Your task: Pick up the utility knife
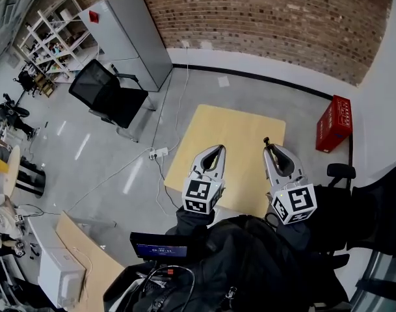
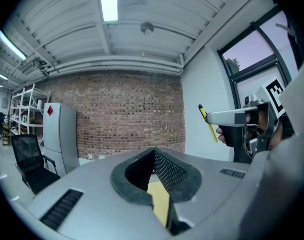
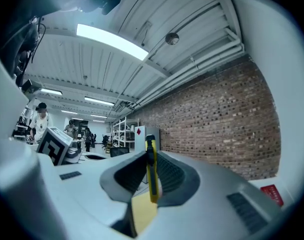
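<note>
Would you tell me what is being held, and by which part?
The right hand-held gripper clamps the utility knife by its yellow body; the left hand-held gripper holds nothing.

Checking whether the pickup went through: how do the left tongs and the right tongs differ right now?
The right tongs are shut on the yellow utility knife; the left tongs are shut with nothing between them. In the head view the knife's dark tip pokes past the right tongs, while the left tongs end bare. Both are grey and hang over the yellow table.
</note>
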`<state>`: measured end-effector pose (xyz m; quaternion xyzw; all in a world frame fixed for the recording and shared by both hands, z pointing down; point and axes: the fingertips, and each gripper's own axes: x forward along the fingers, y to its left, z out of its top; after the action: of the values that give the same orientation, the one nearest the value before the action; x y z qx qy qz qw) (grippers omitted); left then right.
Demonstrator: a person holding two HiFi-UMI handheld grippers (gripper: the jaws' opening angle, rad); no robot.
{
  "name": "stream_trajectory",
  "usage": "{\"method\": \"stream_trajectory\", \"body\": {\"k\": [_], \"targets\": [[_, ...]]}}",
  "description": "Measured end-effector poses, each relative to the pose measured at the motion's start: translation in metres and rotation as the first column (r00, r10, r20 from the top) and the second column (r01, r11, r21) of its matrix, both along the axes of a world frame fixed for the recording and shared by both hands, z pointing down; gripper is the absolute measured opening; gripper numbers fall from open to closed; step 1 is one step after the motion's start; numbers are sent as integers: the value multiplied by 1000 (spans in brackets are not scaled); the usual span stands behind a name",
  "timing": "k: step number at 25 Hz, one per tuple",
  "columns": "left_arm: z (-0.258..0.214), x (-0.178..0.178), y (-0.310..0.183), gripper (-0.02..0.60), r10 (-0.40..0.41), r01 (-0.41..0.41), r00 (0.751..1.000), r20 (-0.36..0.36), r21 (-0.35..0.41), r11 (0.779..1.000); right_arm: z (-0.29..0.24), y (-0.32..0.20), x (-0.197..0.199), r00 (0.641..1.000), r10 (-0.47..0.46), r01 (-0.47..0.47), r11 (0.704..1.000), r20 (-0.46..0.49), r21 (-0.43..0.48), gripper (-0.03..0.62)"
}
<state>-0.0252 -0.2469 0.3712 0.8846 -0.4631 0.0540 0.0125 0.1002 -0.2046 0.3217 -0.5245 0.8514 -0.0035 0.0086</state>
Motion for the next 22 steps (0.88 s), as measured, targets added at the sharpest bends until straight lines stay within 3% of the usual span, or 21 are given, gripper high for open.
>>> {"method": "stream_trajectory", "body": {"k": [22], "targets": [[-4, 7, 4, 0, 26, -26, 1000, -10, 9, 1000, -5, 4, -1, 1000, 9, -9, 1000, -11, 23, 67]]}}
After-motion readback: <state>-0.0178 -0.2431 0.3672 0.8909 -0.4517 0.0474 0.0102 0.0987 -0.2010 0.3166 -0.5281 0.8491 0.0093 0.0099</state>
